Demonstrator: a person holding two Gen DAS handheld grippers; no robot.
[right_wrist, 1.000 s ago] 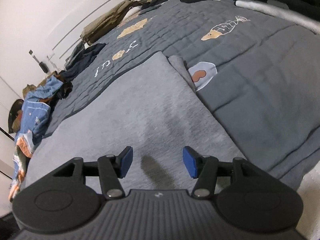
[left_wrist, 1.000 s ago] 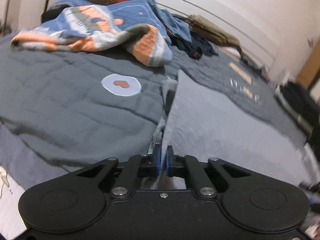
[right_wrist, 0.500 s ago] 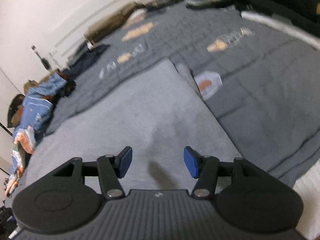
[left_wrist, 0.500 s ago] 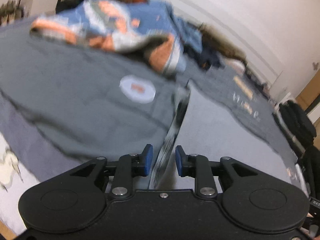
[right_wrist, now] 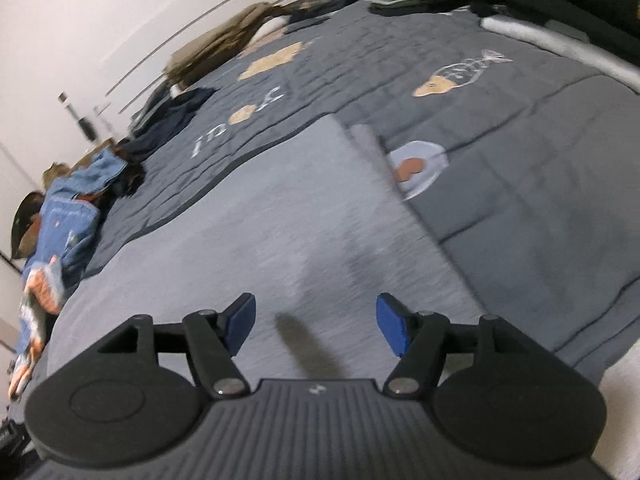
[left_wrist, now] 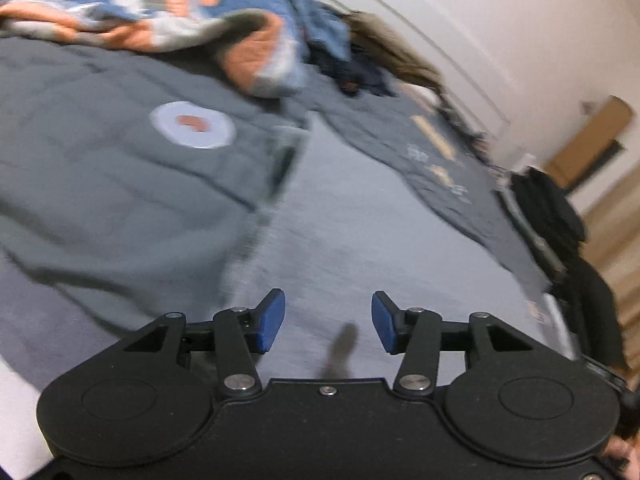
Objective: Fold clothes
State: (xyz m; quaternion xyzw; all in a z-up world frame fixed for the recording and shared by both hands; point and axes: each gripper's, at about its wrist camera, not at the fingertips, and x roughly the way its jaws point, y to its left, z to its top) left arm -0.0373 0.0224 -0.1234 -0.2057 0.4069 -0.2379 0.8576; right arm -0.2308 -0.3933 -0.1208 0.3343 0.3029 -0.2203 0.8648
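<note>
Left gripper point(left_wrist: 328, 322) jaws, just opening, and right gripper point(right_wrist: 316, 328) hang empty over the flat light-grey knit garment point(left_wrist: 360, 240) on the dark grey quilted bedspread point(right_wrist: 520, 160); fold released, regrasping an edge likely follows.

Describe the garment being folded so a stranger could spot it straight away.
On the dark grey quilt covering the bed, look beside its round white patch. The light grey garment lies flat there, paler and plainer than the quilt, unlike the crumpled blue-and-orange clothes beyond.

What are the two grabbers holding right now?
Nothing. The left hand-held gripper has just opened over the grey garment; the right hand-held gripper is open too.
</note>
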